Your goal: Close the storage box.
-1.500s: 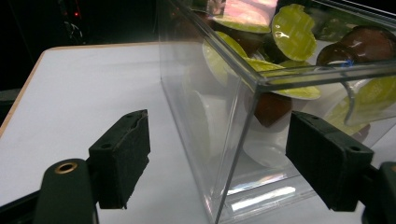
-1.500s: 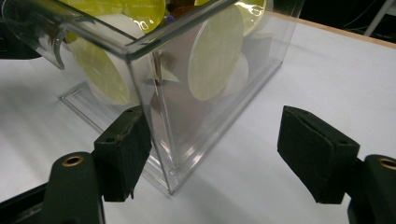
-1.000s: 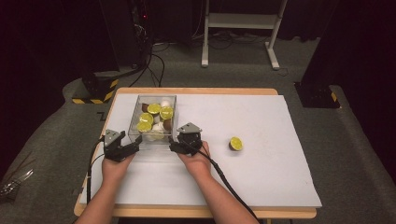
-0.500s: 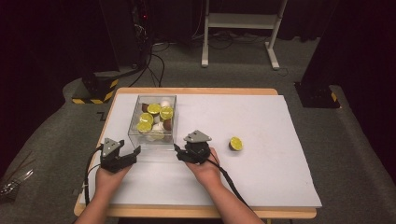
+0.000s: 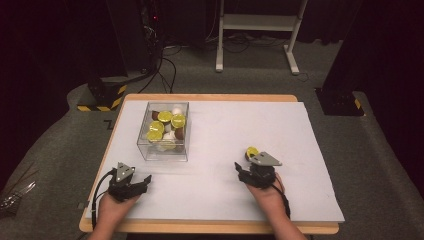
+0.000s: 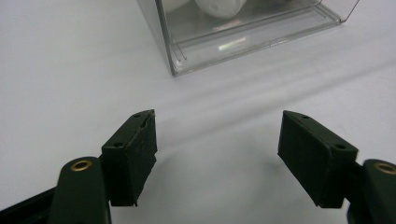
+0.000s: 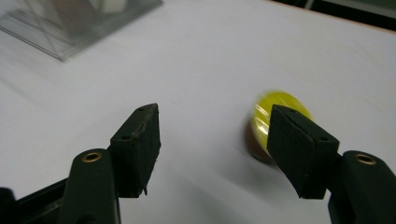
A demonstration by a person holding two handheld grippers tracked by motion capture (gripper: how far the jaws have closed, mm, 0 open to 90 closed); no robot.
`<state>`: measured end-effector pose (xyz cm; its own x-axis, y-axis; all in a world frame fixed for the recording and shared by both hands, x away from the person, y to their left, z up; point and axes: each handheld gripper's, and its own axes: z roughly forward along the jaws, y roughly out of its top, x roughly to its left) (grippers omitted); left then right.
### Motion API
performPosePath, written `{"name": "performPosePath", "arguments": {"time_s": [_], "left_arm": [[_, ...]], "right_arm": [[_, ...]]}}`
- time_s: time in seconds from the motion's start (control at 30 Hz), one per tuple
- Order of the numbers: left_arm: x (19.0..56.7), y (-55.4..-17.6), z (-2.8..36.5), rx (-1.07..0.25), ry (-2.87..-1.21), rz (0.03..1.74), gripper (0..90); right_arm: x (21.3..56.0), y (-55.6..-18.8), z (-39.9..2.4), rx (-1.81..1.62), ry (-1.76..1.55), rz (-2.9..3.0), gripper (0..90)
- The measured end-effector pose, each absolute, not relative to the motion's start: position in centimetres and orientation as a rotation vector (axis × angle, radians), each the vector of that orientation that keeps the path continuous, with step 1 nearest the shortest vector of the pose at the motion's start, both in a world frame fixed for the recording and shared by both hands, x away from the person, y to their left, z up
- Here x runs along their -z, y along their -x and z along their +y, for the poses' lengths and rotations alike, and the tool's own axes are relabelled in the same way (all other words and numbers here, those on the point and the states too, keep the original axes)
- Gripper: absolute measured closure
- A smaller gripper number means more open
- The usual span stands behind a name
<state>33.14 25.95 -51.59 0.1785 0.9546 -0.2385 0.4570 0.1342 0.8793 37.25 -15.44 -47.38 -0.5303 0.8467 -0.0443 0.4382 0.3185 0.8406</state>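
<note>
Right gripper (image 5: 248, 170): low, near yellow piece (image 5: 251, 151), jaws apart, closing, nothing gripped | left gripper (image 5: 141, 182): near-left of clear box (image 5: 164, 151), jaws wide, closing slightly, empty.

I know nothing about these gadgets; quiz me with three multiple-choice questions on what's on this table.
1. Where is the lone yellow-faced, brown-skinned fruit half?
A. inside the box
B. on the white sheet by the right hand-held gripper
C. on the floor

2. How many clear plastic boxes are there?
A. one
B. two
C. three

3. The left hand-held gripper is:
A. clamped on fruit
B. open, holding nothing
C. inside the box

Answers: 1 B, it lies just ahead of that gripper; 2 A, a single box stands there; 3 B, bare sheet shows between its pads.
</note>
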Motion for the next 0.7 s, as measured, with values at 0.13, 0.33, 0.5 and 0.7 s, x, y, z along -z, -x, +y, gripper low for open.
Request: {"name": "performPosePath", "arguments": {"time_s": [0.13, 0.33, 0.5, 0.7], "left_arm": [[51.7, -33.2, 25.9, -0.612, -1.500, 1.424, 24.5], [51.8, -33.5, 25.9, -0.611, -1.509, 1.454, 24.8], [51.9, -33.4, 25.8, -0.637, -1.517, 1.449, 25.1], [51.9, -33.4, 25.8, -0.639, -1.510, 1.451, 25.4]], "right_arm": [[48.5, -36.9, -19.1, -1.036, -1.204, 2.080, 35.0], [49.8, -36.9, -21.9, -0.945, -1.274, 2.065, 35.4], [50.2, -37.4, -22.0, -0.906, -1.309, 2.102, 33.8], [50.3, -37.7, -21.9, -0.878, -1.328, 2.123, 31.8]]}}
